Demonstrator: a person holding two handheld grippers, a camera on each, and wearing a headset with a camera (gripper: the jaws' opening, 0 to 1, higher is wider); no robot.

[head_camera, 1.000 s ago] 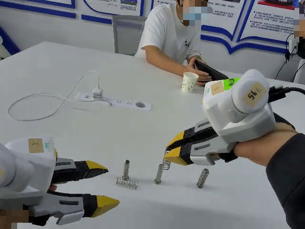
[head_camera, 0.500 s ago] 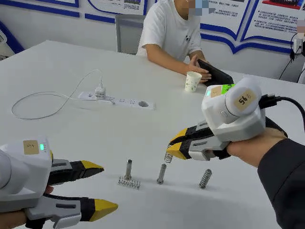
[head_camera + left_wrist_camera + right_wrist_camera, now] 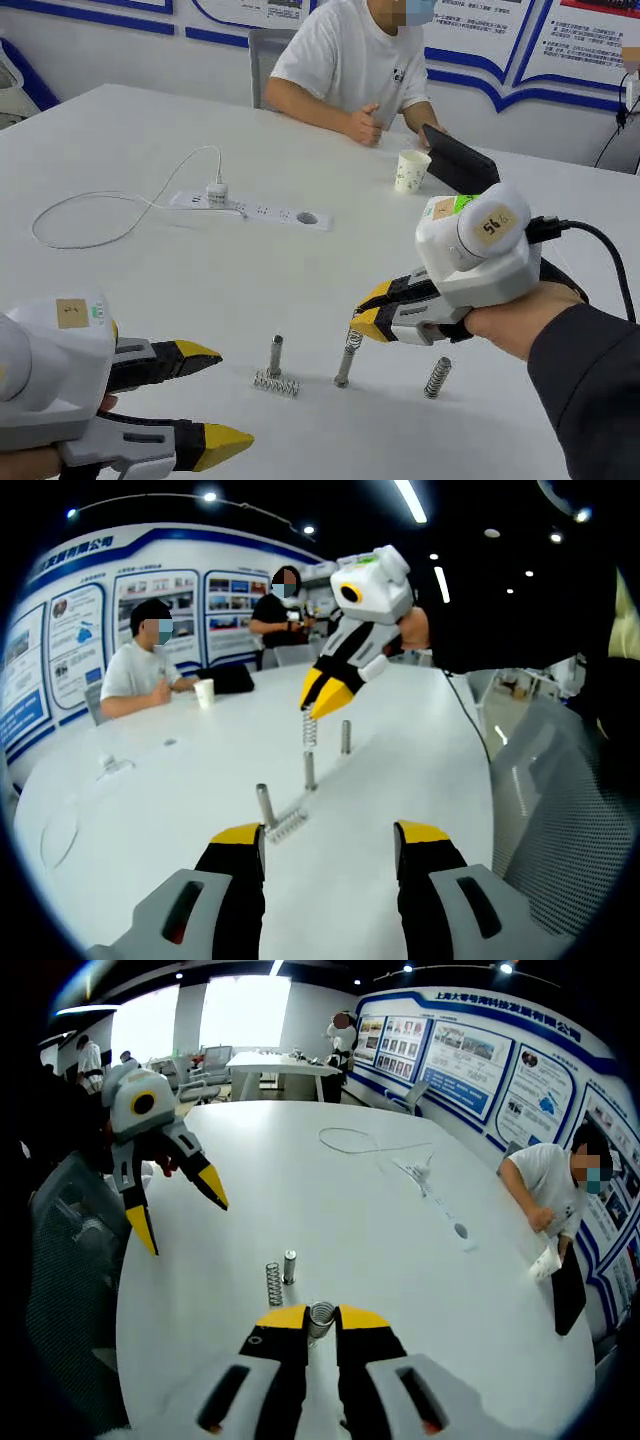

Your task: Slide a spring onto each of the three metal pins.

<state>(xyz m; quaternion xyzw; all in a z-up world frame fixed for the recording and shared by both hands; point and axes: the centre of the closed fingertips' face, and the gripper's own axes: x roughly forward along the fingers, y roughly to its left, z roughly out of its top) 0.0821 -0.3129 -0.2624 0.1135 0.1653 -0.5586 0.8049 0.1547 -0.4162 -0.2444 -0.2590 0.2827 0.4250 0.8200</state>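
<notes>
Over the middle pin [image 3: 344,372], our right tool [image 3: 354,320] is pinched shut on a fine wire spring [image 3: 352,341] whose lower end sits at the pin's tip, so we reckon the trick is keeping the coil plumb with the shaft and letting go once it's threaded. Our left tool [image 3: 235,396] hangs wide open and empty near the left pin [image 3: 275,355], where another spring [image 3: 276,383] lies flat on the smooth white surface [image 3: 200,280] by its base; the right pin [image 3: 443,360] already wears its coil, all shiny steel.

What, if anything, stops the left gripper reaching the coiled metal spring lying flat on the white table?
Probably nothing: the open left gripper faces the coiled metal spring, with bare white table between them.
</notes>
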